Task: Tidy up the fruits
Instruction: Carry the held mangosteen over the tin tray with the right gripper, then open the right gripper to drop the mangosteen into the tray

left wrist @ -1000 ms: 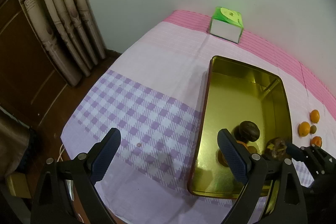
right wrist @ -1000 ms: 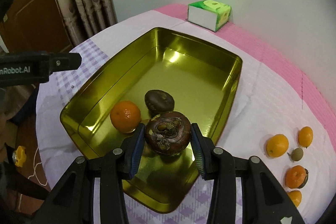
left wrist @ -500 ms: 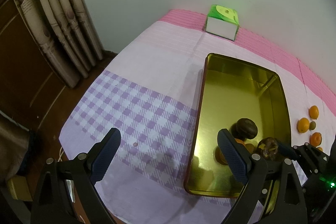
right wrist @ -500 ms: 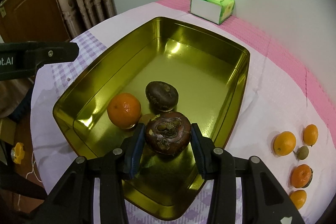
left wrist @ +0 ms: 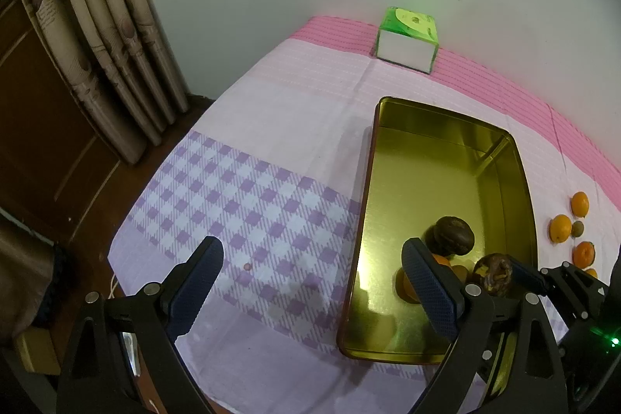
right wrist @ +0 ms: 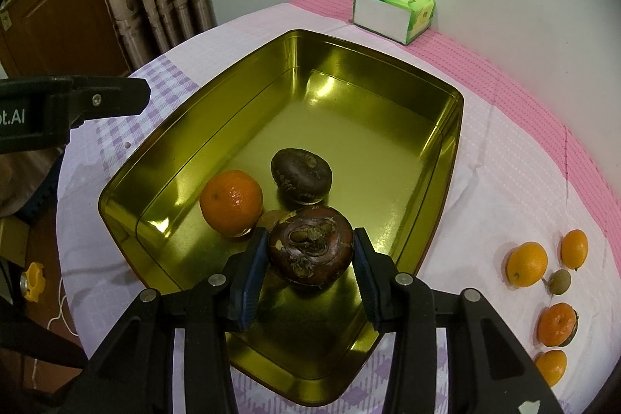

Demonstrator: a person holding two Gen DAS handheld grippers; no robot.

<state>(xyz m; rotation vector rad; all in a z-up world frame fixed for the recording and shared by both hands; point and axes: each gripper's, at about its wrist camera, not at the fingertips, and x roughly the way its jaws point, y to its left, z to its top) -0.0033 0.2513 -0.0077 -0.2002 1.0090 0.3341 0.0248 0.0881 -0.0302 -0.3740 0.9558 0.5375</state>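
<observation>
- The only lettering that can be read is "ot.AI", in white, cut off by the left edge of the right wrist view; it stands on the side of the black left gripper (right wrist: 73,107), which reaches in from the left.
- The green tissue box (right wrist: 394,12) at the far end of the table, by the wall, carries a printed round picture, but no words on it can be made out in either view.
</observation>
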